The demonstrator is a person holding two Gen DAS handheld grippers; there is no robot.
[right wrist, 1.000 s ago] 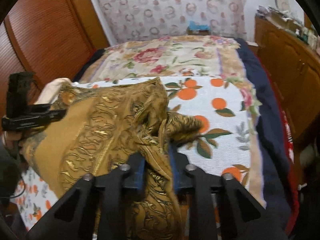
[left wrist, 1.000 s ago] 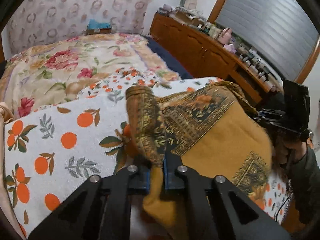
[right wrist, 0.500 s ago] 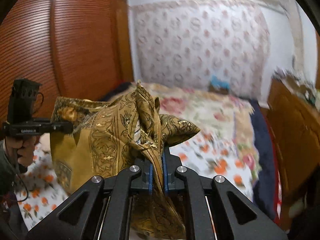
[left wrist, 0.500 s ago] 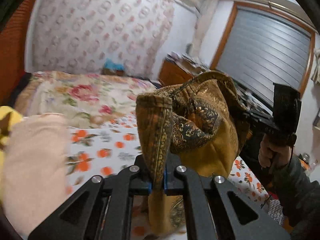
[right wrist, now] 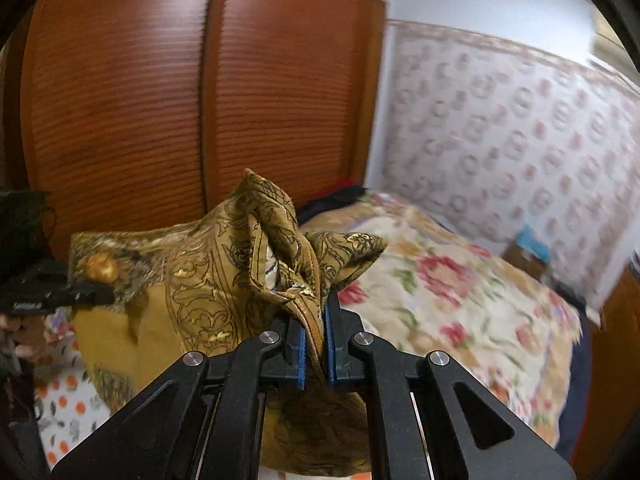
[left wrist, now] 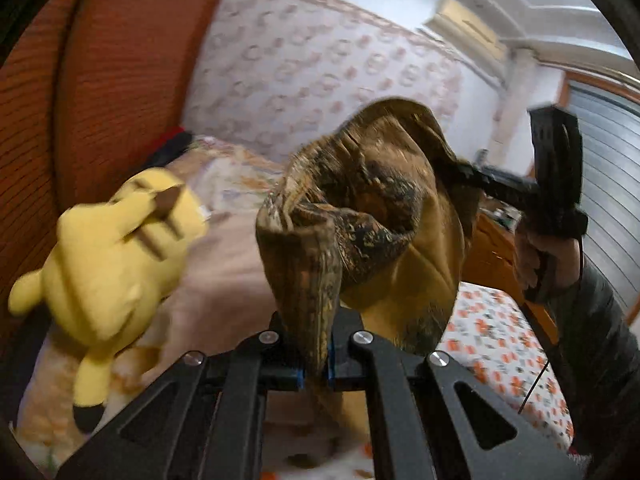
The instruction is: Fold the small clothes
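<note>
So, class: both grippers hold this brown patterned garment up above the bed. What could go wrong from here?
1. Each gripper, left and right, pinches only a bunched edge of the garment, so it might slip out.
2. The cloth hangs crumpled between them, so it could land creased.
3. The yellow plush toy is close by; the cloth might snag it.

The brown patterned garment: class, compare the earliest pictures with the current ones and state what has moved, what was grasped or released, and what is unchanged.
The brown patterned garment has gone up: a second ago it lay on the orange-print sheet; now it hangs in the air between both grippers. Both cameras now look higher, at the wardrobe. Nothing was released. The left gripper and right gripper remain clamped on its corners.
</note>
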